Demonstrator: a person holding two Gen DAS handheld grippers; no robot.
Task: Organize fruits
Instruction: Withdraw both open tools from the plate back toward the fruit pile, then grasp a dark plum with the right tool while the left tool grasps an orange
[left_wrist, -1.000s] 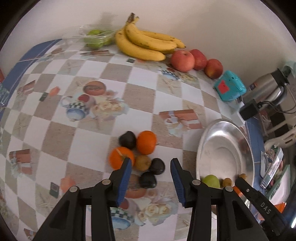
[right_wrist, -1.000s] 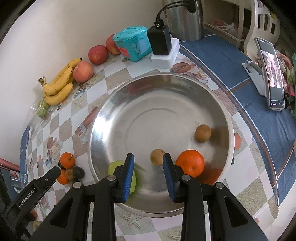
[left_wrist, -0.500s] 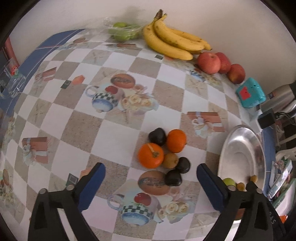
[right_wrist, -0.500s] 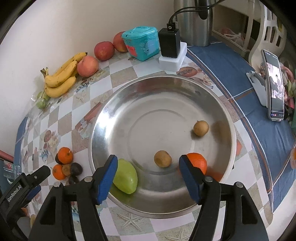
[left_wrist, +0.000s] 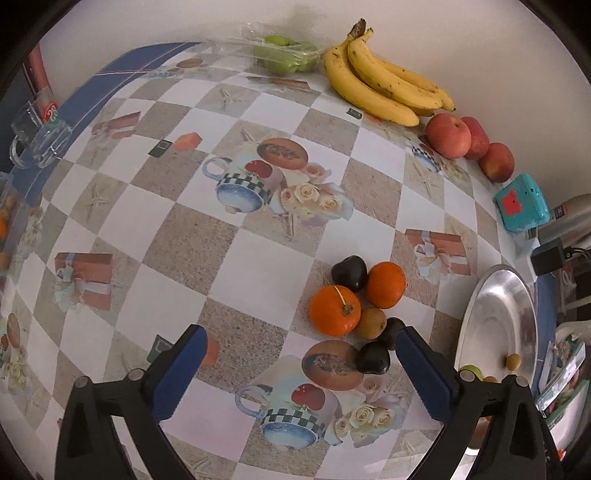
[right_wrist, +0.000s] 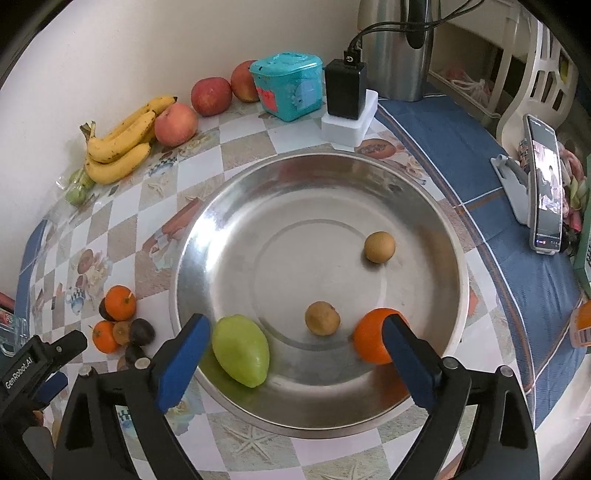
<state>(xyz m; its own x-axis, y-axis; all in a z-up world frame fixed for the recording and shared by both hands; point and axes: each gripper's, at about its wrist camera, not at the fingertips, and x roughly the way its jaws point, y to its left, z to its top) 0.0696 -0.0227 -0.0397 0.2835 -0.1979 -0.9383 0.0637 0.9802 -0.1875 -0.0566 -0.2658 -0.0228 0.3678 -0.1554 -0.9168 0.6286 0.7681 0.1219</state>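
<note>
The left gripper (left_wrist: 299, 363) hangs over the table (left_wrist: 192, 254) with its jaws spread wide and nothing between them. Just ahead of its right finger lies a tight cluster of loose fruit on the checked tablecloth: two oranges (left_wrist: 334, 310), three dark plum-like fruits (left_wrist: 349, 272) and one small brown fruit (left_wrist: 370, 323), all touching or nearly so. The nearest dark fruit sits just beside that right finger's blue pad.

The right gripper (right_wrist: 295, 354) hovers over the near rim of the steel bowl (right_wrist: 229, 206); its jaws are opening, nearly full wide, and hold nothing. Inside the bowl, toward the near side, lie a green mango (right_wrist: 241, 350), a small brown fruit (right_wrist: 322, 318) and an orange (right_wrist: 373, 336); the orange sits partly behind the right finger. A second small brown fruit (right_wrist: 379, 247) rests farther in, apart from the others.

Along the far edge of the table, against the wall, lie a bunch of bananas (left_wrist: 384, 88), three red apples (left_wrist: 448, 136) and a bag of green fruit (left_wrist: 284, 55). A teal box (right_wrist: 290, 85) and a black charger on a white base (right_wrist: 347, 99) stand at the far edge beyond the bowl, and a phone on a stand (right_wrist: 546, 188) stands on the blue cloth at the right edge.
</note>
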